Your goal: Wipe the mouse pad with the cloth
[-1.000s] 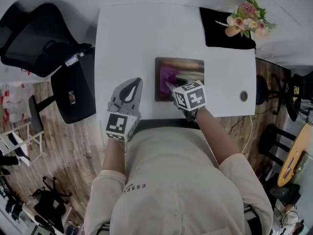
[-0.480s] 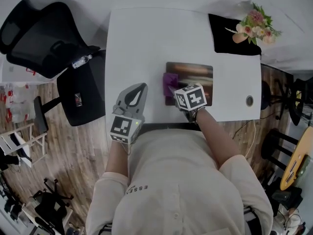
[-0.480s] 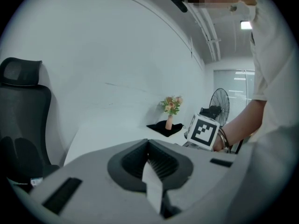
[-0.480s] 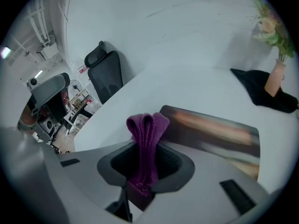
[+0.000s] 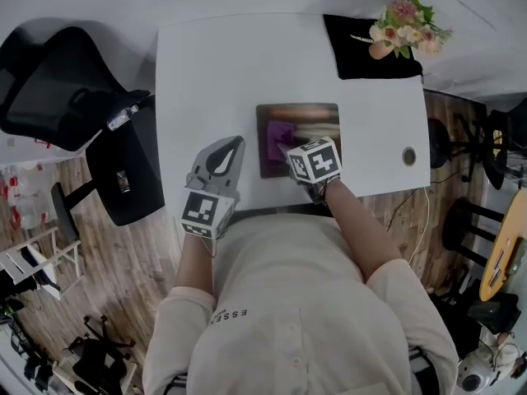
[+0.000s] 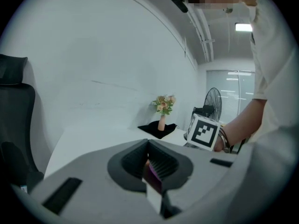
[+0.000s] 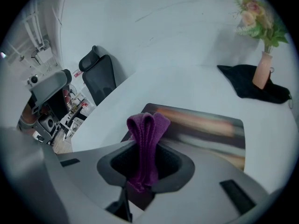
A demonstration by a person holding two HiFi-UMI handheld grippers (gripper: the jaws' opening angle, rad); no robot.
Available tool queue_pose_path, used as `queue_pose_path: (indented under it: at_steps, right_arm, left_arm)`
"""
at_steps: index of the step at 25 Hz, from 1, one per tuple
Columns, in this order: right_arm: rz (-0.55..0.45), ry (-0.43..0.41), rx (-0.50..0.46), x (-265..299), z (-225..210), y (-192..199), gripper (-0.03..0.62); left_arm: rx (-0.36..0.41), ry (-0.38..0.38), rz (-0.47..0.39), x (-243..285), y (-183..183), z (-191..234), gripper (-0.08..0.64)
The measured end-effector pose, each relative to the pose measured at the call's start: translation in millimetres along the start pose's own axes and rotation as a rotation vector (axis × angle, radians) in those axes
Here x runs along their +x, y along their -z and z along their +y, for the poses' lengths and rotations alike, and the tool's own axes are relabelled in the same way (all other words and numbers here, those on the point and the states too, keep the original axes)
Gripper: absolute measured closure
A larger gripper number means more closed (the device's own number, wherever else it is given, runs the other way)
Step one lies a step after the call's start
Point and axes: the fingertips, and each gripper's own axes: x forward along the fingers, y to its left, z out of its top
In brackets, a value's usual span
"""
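Grips the cloth (image 7: 145, 139) in the right gripper (image 7: 141, 171), jaws pinched narrow on a folded purple bundle poking up out of them. Holds that bundle over the left part of the mouse pad (image 5: 317, 120); cannot tell whether actually touching the surface. Places the pad flat near the front edge of the white table (image 5: 214, 64), roughly mid-width, dark with blurry brownish bands across it.

Holds the left gripper (image 6: 150, 168) off to the left of the pad, over the table's front area, well apart from cloth and pad. Jaws pressed together there, nothing clearly gripped; only a small purplish sliver at the seam, too small to identify. Points toward the table's far side.

Elsewhere: vase of flowers (image 5: 401, 23) upright on a black mat (image 5: 362, 52) at the far right corner. Small round hole (image 5: 409, 156) in the tabletop right of the pad. Black office chair (image 5: 58, 89) left of the table on a wood floor (image 5: 123, 262). Standing fan (image 6: 212, 101) in the background of the left gripper view.
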Motion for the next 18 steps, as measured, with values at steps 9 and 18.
queue_pose_path:
  at_steps: [9,18]
  right_arm:
    - [0.001,0.015,0.046,-22.1,-43.6,13.1,0.492]
    - [-0.004,0.031,0.055,-46.9,-87.6,29.4,0.492]
  left_arm:
    - [-0.008,0.028,0.003,32.6,-8.3,-25.4,0.558]
    - [-0.012,0.03,0.015,57.7,-11.2,-54.0,0.558]
